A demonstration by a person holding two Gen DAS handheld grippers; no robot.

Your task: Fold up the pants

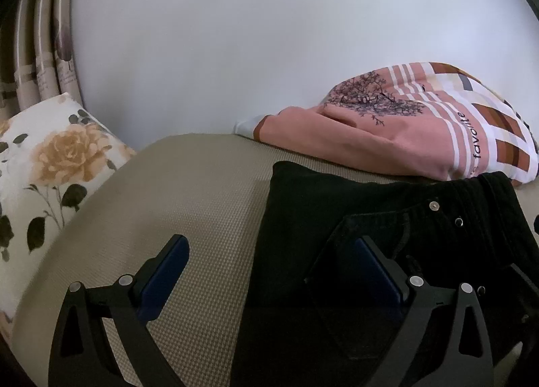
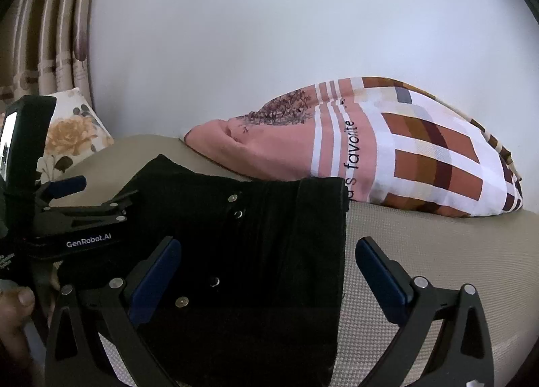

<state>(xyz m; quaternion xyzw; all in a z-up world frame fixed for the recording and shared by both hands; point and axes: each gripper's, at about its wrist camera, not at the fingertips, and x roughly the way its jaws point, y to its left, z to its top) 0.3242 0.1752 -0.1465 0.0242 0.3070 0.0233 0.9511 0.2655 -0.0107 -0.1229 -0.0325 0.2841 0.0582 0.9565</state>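
Note:
Black pants [image 1: 337, 205] lie folded on a tan woven bed surface [image 1: 175, 191], with metal snaps showing. In the left wrist view my left gripper [image 1: 269, 252] is open just above the pants' left edge, one finger over the bed, the other over the cloth. In the right wrist view the pants [image 2: 269, 235] fill the middle. My right gripper [image 2: 267, 259] is open over their right edge, left finger above the cloth, right finger over the bed. The left gripper [image 2: 67, 191] shows there at the left, over the pants' far side.
A pink and checked pillow [image 2: 387, 151] lies behind the pants against a white wall. A floral pillow [image 1: 50, 158] sits at the left by a striped curtain [image 1: 43, 33]. Tan bed surface [image 2: 454, 252] lies to the right of the pants.

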